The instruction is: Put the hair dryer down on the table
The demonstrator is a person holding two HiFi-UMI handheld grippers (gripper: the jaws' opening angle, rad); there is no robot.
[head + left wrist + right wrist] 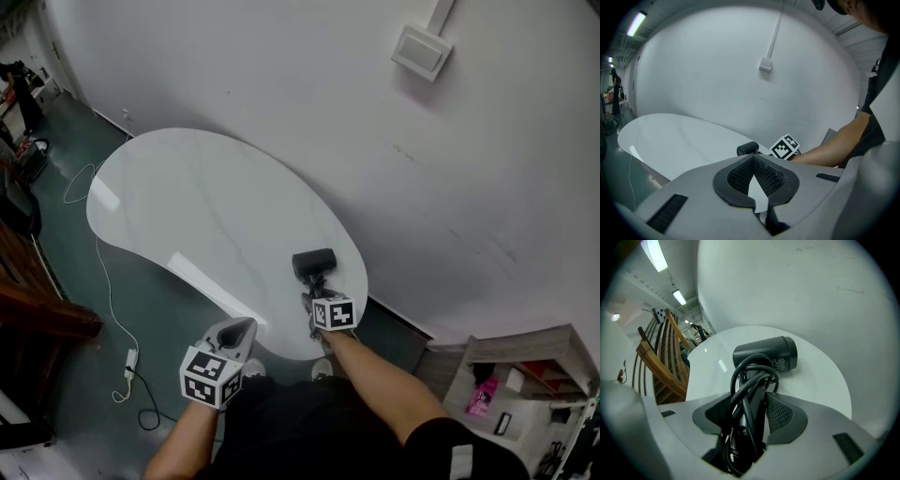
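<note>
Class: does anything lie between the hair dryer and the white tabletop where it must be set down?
Nothing visible does. The right claw holds the hair dryer by its handle, and only bare white table shows beneath it.

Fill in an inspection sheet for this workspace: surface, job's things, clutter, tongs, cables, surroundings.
Surface: white glossy kidney-shaped table.
Job's things: black plastic hair dryer at the table's near end, held by its handle; whether it touches the top cannot be told.
Clutter: nothing seen.
Tongs: right tongs shut on the dryer's handle; left tongs shut, empty.
Cables: black cord looped round the dryer's handle; thin white cable on the floor.
Surroundings: white wall, green floor.
</note>
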